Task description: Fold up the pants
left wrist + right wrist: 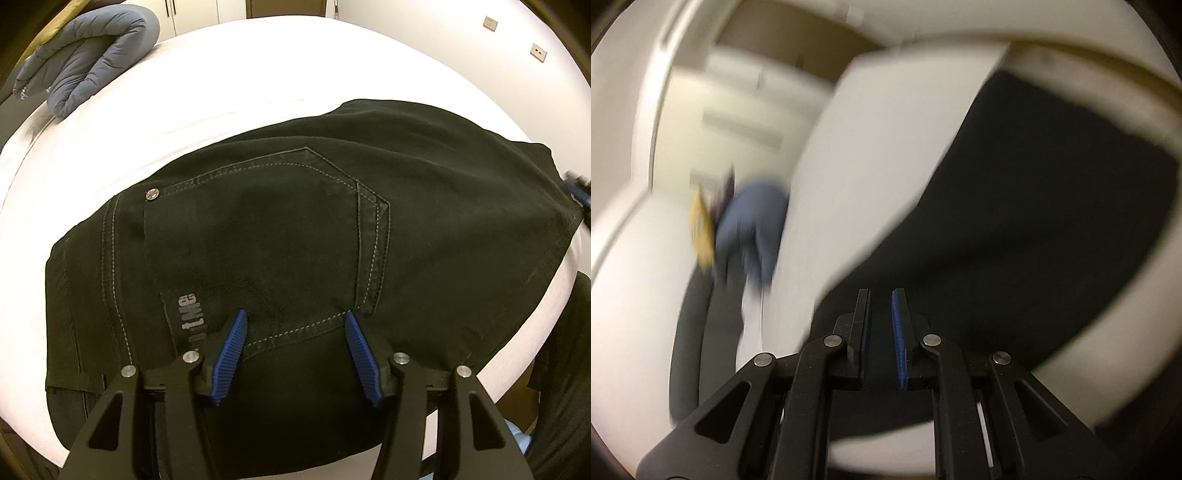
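Black pants (280,236) lie flat on a white bed (229,96), back pocket up, with a rivet and grey stitching showing. My left gripper (295,321) is open just above the pocket's lower edge, its blue pads apart and holding nothing. In the blurred right wrist view the pants (1015,229) show as a dark shape on the white bed (871,155). My right gripper (881,302) hovers over them with a narrow gap between its pads and nothing between them. Its blue tip (576,188) shows at the pants' right edge in the left wrist view.
A folded grey-blue quilted jacket (88,55) lies at the bed's far left corner; it also shows blurred in the right wrist view (750,229). Cupboards and a white wall with sockets (537,51) stand behind the bed. The bed's near edge (517,354) runs at lower right.
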`<state>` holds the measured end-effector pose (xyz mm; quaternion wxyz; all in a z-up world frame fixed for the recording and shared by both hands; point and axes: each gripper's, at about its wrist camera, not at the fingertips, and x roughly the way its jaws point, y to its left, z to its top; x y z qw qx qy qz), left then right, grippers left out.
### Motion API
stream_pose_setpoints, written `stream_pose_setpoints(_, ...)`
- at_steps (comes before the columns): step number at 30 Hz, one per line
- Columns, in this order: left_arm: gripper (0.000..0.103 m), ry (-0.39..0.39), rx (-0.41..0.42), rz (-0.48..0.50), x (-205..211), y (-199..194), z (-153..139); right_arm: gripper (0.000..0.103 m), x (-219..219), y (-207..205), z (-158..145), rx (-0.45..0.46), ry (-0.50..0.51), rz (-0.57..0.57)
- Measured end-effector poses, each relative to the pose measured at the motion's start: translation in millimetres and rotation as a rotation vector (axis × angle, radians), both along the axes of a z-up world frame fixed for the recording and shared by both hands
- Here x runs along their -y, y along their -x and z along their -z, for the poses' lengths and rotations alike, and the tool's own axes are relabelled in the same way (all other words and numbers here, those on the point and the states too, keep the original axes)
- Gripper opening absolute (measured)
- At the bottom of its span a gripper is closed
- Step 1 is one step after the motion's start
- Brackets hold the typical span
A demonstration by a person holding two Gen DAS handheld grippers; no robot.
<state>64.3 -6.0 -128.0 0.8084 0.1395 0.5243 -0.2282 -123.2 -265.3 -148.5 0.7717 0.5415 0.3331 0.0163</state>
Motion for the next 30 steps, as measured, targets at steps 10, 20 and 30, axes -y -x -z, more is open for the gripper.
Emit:
stream_pose_setpoints(10, 0.059, 0.01, 0.023, 0.033, -11.5, 27.0, 1.5, 0.0, 17.4, 38.4, 47.3, -0.252, 0.087, 0.109)
stream_pose_setpoints(20, 0.059, 0.019, 0.024, 0.015, -28.7, 46.5, 3.1, 0.008, -129.6, -24.3, -42.2, -0.093, 0.338, -0.331)
stream_pose_setpoints(30, 0.059, 0.044, 0.027, -0.001, -41.3, 59.0, 0.4, 0.008, -245.5, -91.4, 20.2, -0.173, 0.452, -0.626)
